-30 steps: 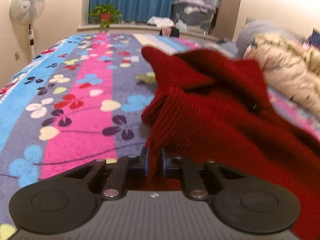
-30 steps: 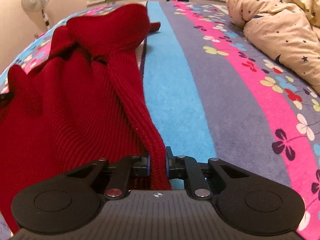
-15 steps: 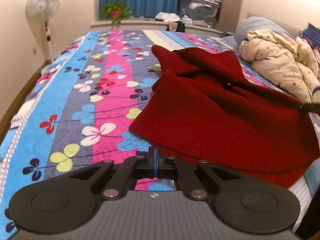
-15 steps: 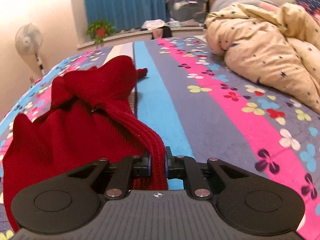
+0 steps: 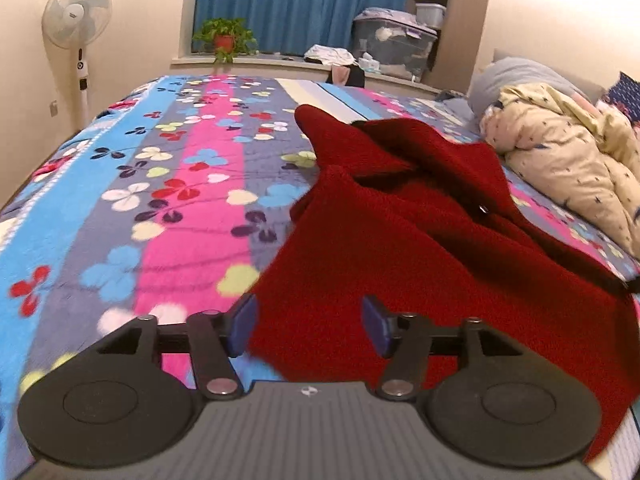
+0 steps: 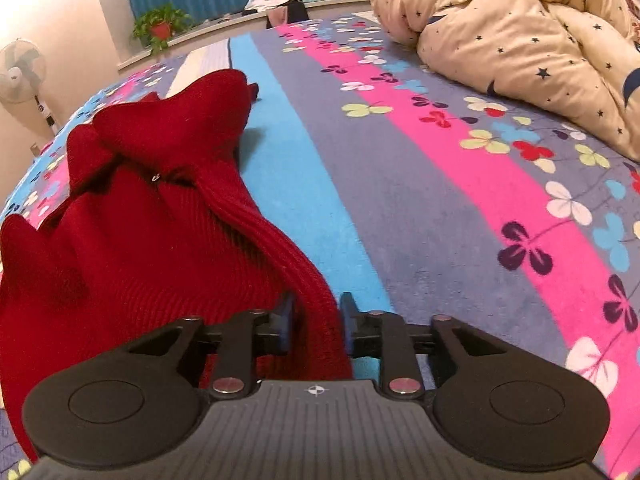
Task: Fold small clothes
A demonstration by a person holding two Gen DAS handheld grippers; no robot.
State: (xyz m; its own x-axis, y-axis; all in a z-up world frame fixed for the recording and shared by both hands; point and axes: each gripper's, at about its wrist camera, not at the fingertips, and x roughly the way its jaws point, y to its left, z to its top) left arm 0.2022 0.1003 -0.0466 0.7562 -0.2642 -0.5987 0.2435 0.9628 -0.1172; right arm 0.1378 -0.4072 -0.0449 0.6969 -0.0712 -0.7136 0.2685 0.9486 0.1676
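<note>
Left view: since a second ago the left gripper (image 5: 308, 322) has let go; jaws have just been opening, now wide apart, with the red sweater (image 5: 420, 248) lying on the bedspread (image 5: 168, 208) between and beyond them.

Right view: right gripper (image 6: 315, 322) jaws have just been opening, sweater's ribbed edge (image 6: 316, 304) lies loose between them. Both releases suggest this fold is laid.

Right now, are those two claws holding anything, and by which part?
Nothing is gripped. Both claws have just been opening: the left claw gapes wide over the red sweater, and the sweater's ribbed edge lies loose between the right claw's parted pads.
</note>
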